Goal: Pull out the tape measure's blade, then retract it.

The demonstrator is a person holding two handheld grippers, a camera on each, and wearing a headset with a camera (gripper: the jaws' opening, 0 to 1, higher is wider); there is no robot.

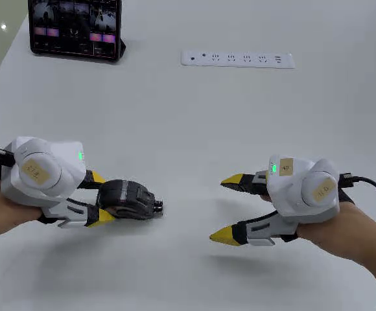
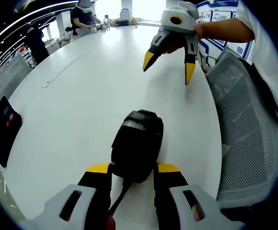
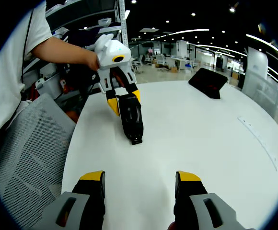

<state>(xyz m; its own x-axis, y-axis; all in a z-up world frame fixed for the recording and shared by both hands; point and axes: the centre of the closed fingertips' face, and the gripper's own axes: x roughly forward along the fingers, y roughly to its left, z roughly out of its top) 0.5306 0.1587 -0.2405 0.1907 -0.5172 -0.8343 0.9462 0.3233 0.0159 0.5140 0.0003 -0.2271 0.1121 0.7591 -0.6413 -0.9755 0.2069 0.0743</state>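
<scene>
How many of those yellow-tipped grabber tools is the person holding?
2. The left gripper is shut on the tape measure; the right gripper is open, facing it across the table.

One black tape measure (image 1: pixel 128 199) lies on one white table (image 1: pixel 194 116). In the head view, the left gripper (image 1: pixel 103 197) at nine o'clock and the right gripper (image 1: pixel 225 208) at four o'clock make two. One tablet (image 1: pixel 76 27) stands at eleven o'clock, one power strip (image 1: pixel 237 59) at twelve. One mesh chair (image 2: pixel 244 120) sits beside the table.
</scene>
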